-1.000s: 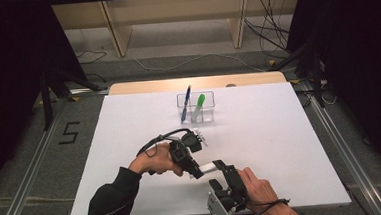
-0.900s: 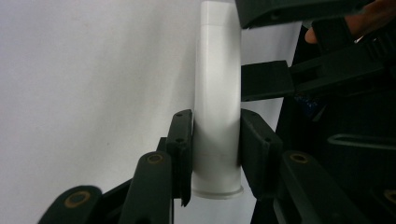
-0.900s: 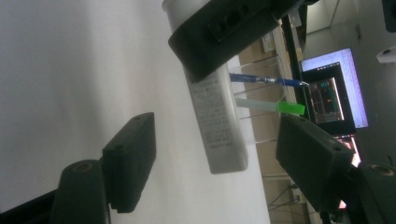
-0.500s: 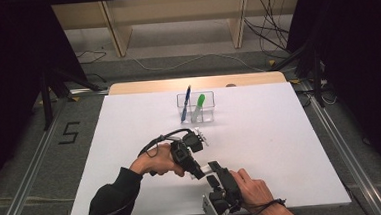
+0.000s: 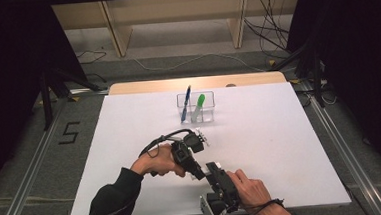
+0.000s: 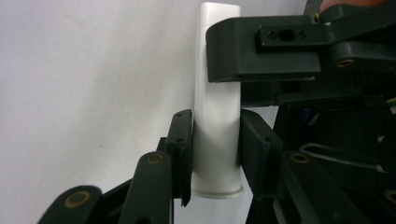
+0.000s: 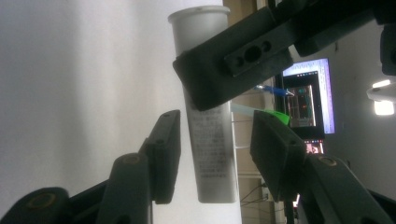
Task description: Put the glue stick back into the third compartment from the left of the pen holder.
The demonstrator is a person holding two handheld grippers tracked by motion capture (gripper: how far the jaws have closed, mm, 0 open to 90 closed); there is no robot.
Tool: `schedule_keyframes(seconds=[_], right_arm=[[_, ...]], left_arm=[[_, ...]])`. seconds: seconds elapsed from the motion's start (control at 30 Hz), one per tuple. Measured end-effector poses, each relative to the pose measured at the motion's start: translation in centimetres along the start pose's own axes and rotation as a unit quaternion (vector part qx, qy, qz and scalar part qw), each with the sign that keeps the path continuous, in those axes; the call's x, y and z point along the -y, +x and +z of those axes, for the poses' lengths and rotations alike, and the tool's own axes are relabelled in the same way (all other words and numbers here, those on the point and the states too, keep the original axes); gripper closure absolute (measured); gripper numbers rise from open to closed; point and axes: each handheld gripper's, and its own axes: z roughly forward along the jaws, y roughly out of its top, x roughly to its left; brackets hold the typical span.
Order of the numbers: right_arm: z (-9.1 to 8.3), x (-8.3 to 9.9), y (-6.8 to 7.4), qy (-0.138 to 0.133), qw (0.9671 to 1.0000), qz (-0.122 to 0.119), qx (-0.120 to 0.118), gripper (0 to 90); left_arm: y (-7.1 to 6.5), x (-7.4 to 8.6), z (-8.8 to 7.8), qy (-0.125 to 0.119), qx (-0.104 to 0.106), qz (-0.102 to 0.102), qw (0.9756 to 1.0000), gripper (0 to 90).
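Right claw (image 7: 212,154) has just been closing around the white tube (image 6: 217,135), pads not yet touching; left claw (image 6: 215,154) grips it — squeeze squarely.

Two hand-held grippers meet over the near middle of a white table (image 5: 105,142). The left gripper (image 5: 194,160) angles toward the right gripper (image 5: 213,170), their tips close together, with a small white object (image 5: 215,165) between them. Farther back, a clear holder (image 5: 195,109) keeps a blue pen (image 5: 186,102) and a green marker (image 5: 198,106) upright.
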Motion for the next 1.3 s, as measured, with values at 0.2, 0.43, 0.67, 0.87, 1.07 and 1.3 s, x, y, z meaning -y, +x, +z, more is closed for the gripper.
schedule_keyframes(seconds=[0.2,0.43,0.67,0.87,1.07,1.3], right_arm=[[0.1,-0.2,0.1,-0.001,1.0,-0.007,0.001,58.7],[0.1,-0.2,0.3,-0.002,0.9999,-0.014,0.007,63.2],[0.2,-0.3,0.5,0.001,0.9996,-0.025,0.011,67.6],[0.3,-0.3,0.8,0.0,0.9991,-0.04,0.013,69.9],[0.2,-0.2,0.9,0.003,0.999,-0.043,0.01,70.8],[0.3,0.3,0.9,0.005,0.999,-0.043,0.002,70.9]], left_arm=[[0.0,0.0,0.1,0.001,0.004,-0.002,1.0,66.9],[0.0,0.0,0.1,0.004,0.007,-0.002,1.0,66.9],[0.0,-0.1,0.1,0.004,0.011,-0.005,0.9999,66.9],[0.1,0.0,0.1,0.006,0.015,-0.006,0.9998,66.8],[0.1,0.0,0.1,0.005,0.014,-0.008,0.9999,61.1],[0.0,0.6,-1.3,-0.027,0.0,-0.005,0.9996,37.3]])
